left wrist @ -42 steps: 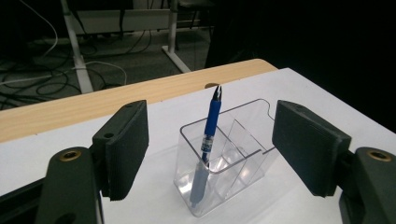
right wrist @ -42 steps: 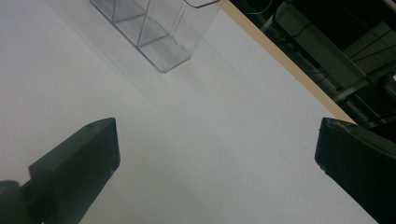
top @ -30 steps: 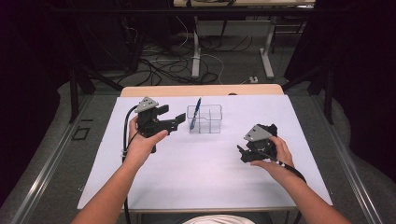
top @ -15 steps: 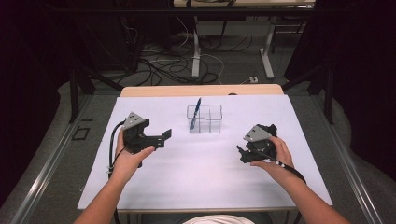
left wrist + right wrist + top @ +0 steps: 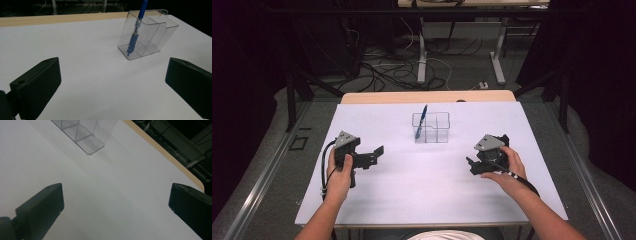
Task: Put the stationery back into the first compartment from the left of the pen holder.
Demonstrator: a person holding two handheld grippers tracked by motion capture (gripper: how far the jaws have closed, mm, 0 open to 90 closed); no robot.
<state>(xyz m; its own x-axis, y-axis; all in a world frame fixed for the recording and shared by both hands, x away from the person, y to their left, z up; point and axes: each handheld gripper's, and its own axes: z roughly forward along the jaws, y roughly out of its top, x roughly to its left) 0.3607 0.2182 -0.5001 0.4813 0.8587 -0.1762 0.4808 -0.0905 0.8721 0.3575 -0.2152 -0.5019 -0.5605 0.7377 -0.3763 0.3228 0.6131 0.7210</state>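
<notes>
My left gripper point(image 5: 371, 156) sits at the left of the table point(image 5: 377, 200), jaws spread wide with nothing between them — they have just been opening. Ahead of it in the left gripper view stands the clear holder point(image 5: 150, 37), with the blue pen point(image 5: 136, 30) leaning in its left compartment, top poking above the rim. The pen looks light, stiff and slick; I'd pinch the bare upper barrel. The holder seems light too — easily tipped. My right gripper point(image 5: 474, 165) rests at the right, jaws also apart and empty.
</notes>
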